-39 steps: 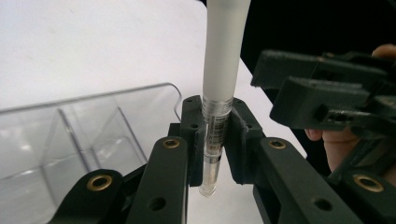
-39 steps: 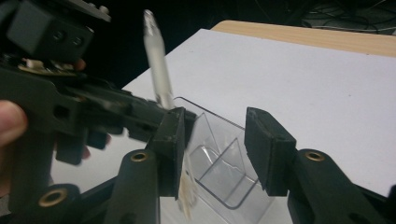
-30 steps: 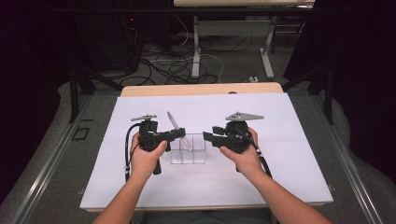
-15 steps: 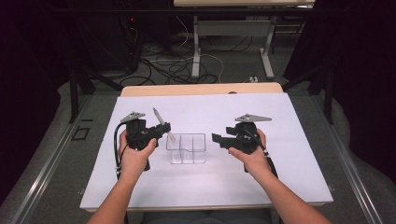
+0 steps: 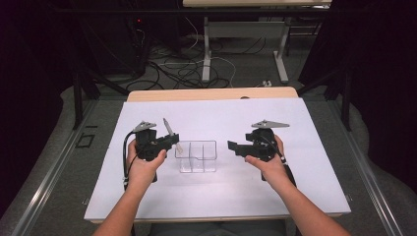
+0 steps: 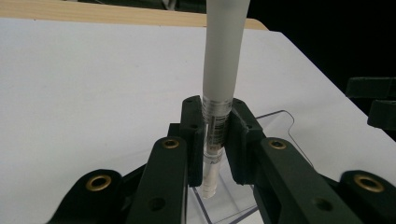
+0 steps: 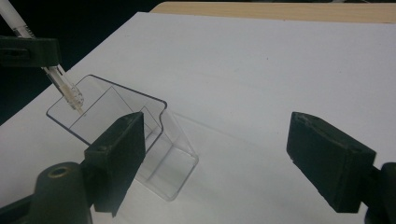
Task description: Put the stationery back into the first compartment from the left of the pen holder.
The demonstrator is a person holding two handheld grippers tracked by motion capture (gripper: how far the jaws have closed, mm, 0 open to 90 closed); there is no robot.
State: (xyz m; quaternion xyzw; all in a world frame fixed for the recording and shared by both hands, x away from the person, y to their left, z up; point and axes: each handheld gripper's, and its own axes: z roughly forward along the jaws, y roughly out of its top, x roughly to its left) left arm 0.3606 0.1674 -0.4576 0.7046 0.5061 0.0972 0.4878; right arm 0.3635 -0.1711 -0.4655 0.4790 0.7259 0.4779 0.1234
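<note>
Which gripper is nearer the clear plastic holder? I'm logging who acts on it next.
Left. The left gripper, shut on a pen, sits at the clear plastic holder's left edge. The right gripper, jaws open, is off to its right with bare sheet between.

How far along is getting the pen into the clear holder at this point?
Done: the left gripper is shut on the pen, tip down, over the holder. In hand: the tip hangs at the holder's left end, not yet inside. Left: lowering and releasing it. The right gripper is open and apart from the holder.
</note>
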